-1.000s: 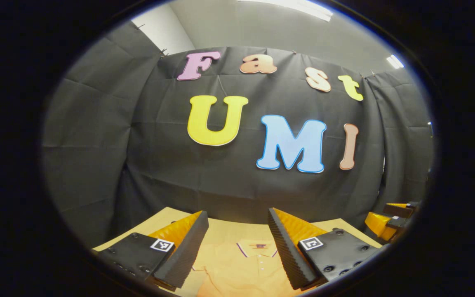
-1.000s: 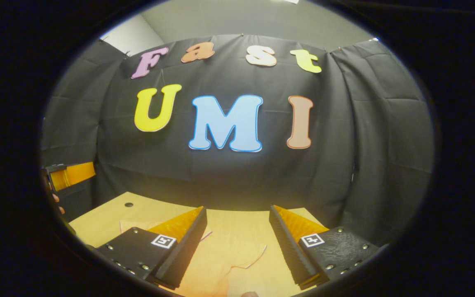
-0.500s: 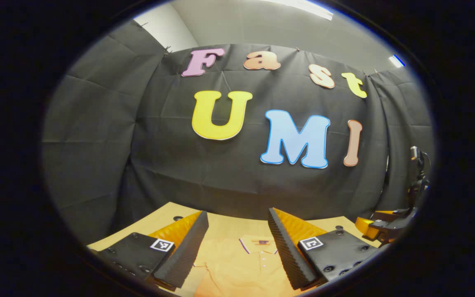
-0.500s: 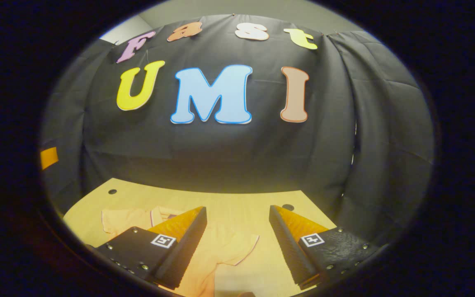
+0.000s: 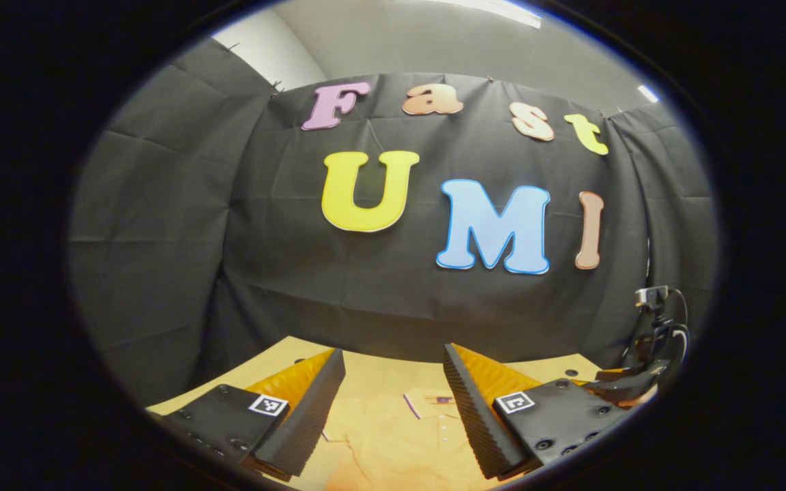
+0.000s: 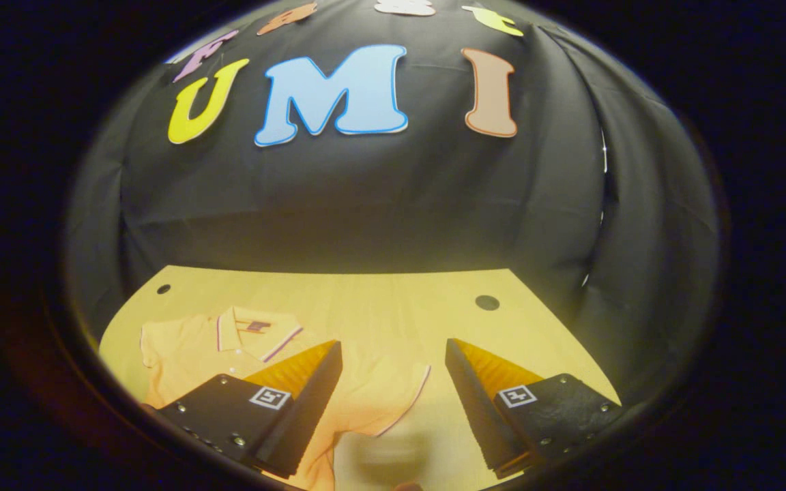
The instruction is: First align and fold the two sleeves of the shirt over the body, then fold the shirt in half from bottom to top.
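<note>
An orange polo shirt [image 6: 188, 348] with a dark-trimmed collar lies flat on the light wooden table [image 6: 379, 307], front side up. One short sleeve [image 6: 393, 395] spreads out between the fingers of my right gripper [image 6: 393, 354], which hangs open above it. In the left gripper view the shirt's collar and button placket [image 5: 434, 416] show between the fingers of my left gripper [image 5: 393, 361], also open and above the cloth. The other gripper [image 5: 628, 385] shows at the far right edge of that view.
The table has round holes near its back corners [image 6: 486, 302]. Black cloth walls close in the back and both sides. A small camera on a stand [image 5: 652, 307] sits at the right in the left gripper view.
The right gripper has tilted downward and moved forward, bringing much more of the table, collar and sleeve into its view. The left gripper has shifted only slightly.
</note>
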